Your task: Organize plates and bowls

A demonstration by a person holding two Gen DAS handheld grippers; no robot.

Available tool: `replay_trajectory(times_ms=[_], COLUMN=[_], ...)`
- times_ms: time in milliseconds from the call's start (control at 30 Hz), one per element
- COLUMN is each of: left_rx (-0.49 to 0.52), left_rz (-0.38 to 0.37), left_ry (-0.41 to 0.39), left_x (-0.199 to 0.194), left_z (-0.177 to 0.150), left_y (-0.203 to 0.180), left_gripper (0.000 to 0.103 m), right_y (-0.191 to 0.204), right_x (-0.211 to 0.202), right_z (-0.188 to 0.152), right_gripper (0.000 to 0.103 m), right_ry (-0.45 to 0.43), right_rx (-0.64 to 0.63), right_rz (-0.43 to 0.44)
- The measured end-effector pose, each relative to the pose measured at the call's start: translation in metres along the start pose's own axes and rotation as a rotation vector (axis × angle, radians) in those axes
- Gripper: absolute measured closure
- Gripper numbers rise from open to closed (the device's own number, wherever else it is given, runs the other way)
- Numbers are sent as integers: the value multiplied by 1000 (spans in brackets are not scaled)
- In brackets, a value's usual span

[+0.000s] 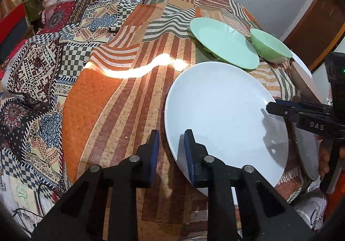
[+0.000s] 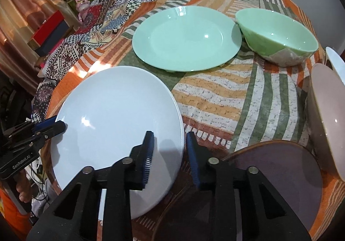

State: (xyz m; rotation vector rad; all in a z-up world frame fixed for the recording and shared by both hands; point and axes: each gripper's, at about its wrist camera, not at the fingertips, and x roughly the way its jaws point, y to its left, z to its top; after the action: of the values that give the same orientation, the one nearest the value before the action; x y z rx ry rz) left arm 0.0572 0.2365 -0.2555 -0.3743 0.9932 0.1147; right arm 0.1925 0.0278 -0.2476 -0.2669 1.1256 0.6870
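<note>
white plate (image 1: pixel 224 115): plain glossy white with a faint bluish cast
green plate (image 2: pixel 186 38): pale mint green, unpatterned
green bowl (image 2: pixel 278 36): mint green inside; its outer wall seems mottled grey-brown, perhaps only a reflection of the cloth
brown plate (image 2: pixel 278 167): dull purplish brown, thin lighter rim
pale bowl (image 2: pixel 330 115): pinkish beige
tablecloth (image 1: pixel 120 115): orange, brown, cream and green stripes in patches
patchwork cloth (image 1: pixel 43 64): checks, florals, geometric motifs in red, blue, black, cream
finger pads (image 2: pixel 192 154): blue on black arms
</note>
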Motion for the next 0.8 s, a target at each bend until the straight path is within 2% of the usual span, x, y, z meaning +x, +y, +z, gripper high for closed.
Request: replay_trajectory(times_ms=[367, 500, 600, 800], left_rx=[-23, -17, -18, -17], left_rz=[5, 4, -28, -17], left_ry=[-7, -5, 14, 16], left_x=[1, 1, 4, 4], left_z=[1, 1, -1, -1], left_y=[6, 5, 4, 2], left_gripper=[82, 82, 82, 82], right_y=[0, 2, 4, 8], right_x=[1, 3, 6, 6], right_z=[-3, -3, -3, -4], right_gripper=[80, 78, 76, 76], right_ry=[4, 8, 16, 6], right_rx=[15, -5, -7, -18], right_rz=[33, 24, 26, 6])
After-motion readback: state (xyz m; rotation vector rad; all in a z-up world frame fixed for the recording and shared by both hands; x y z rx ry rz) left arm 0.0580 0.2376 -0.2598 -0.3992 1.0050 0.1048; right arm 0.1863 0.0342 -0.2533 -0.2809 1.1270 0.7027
